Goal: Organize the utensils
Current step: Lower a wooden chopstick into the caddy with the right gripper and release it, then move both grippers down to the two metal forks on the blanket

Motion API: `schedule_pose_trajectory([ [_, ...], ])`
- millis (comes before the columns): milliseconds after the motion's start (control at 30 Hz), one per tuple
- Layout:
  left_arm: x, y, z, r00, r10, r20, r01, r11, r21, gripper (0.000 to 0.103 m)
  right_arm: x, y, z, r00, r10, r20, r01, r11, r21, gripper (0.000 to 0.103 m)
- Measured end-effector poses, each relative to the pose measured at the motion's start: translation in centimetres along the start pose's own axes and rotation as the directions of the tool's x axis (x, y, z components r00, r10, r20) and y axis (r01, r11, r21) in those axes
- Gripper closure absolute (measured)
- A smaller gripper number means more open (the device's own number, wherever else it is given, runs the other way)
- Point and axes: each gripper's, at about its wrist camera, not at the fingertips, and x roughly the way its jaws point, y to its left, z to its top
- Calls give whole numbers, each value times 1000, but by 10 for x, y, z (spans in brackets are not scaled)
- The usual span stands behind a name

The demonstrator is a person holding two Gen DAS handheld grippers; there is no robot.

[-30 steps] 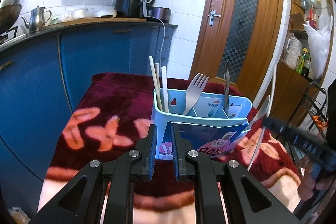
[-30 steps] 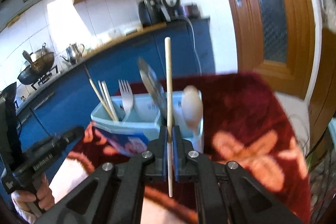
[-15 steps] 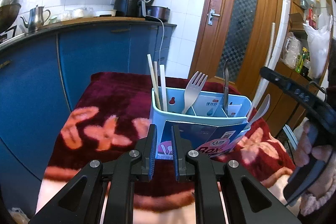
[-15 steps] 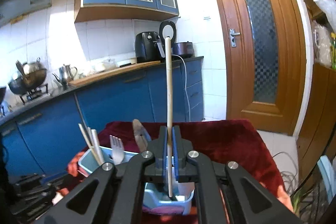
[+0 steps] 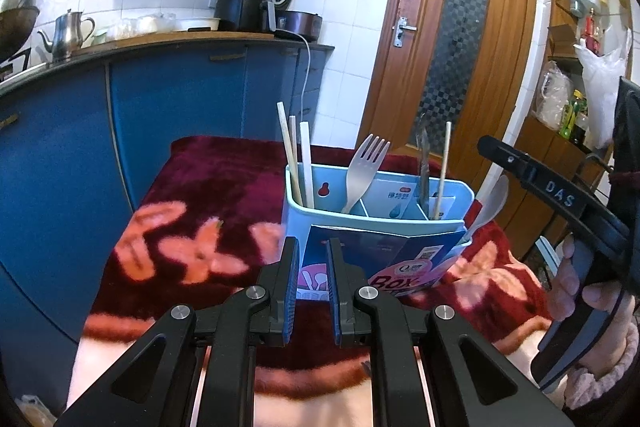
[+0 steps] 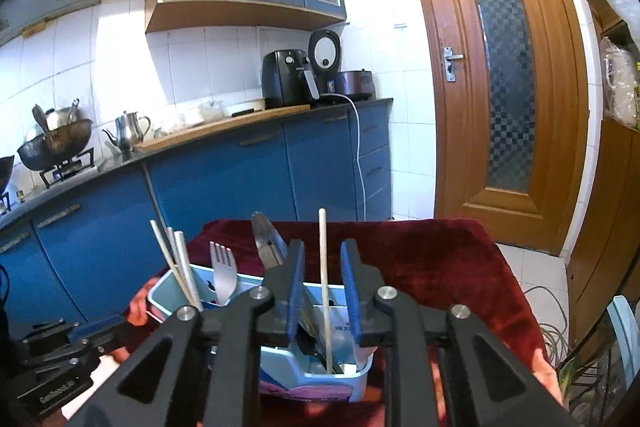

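A light blue utensil caddy (image 5: 376, 223) stands on a dark red flowered cloth (image 5: 208, 187). It holds three pale chopsticks (image 5: 298, 163) at its left end, a fork (image 5: 366, 171), a knife (image 5: 423, 163) and a spoon (image 5: 492, 203) at its right end. My right gripper (image 6: 322, 267) hovers over the right end with its jaws opening. A single chopstick (image 6: 323, 267) stands free between the pads, its foot in the caddy (image 6: 320, 375). My left gripper (image 5: 313, 255) rests low in front of the caddy's printed label. Its jaws stand a narrow gap apart with nothing pinched.
Blue kitchen cabinets (image 5: 160, 99) run behind the table, with a kettle (image 5: 68, 35) and an air fryer (image 5: 244, 3) on the counter. A wooden door (image 5: 456, 59) is at the back right. A person's hand (image 5: 580, 291) holds the right gripper's handle beside the caddy.
The right gripper rose and levelled over the caddy with the chopstick clamped, then its jaws parted. The chopstick has dropped lower into the right compartment. The left gripper has not moved.
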Motion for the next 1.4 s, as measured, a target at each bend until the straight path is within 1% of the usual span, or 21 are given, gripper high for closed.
schedule_pose_trajectory([
  [200, -18, -2, 0, 1000, -6, 10, 6, 1000, 1, 90, -23, 4, 0, 999, 31, -21, -30, 999, 25, 82],
  [433, -52, -5, -2, 1000, -8, 21, 8, 1000, 12, 90, -54, 7, -3, 995, 70, -77, -63, 994, 94, 82],
  [600, -72, -6, -9, 1000, -14, 11, 13, 1000, 13, 90, -74, 10, -12, 989, 73, -130, -57, 991, 125, 82],
  [833, -87, -7, -30, 999, -22, -23, 22, 1000, 5, 90, -96, 15, -36, 977, 78, -197, -53, 991, 126, 82],
  [1033, -90, -2, -48, 998, -16, -62, 16, 1000, -6, 90, -97, 22, -64, 957, 88, -275, -57, 991, 121, 82],
  [1167, -91, 5, -57, 997, -6, -80, 5, 1000, -19, 90, -91, 28, -80, 939, 101, -327, -67, 991, 114, 81],
  [1400, -89, 18, -68, 995, 15, -99, -19, 999, -40, 90, -75, 39, -110, 894, 121, -430, -90, 992, 93, 81],
])
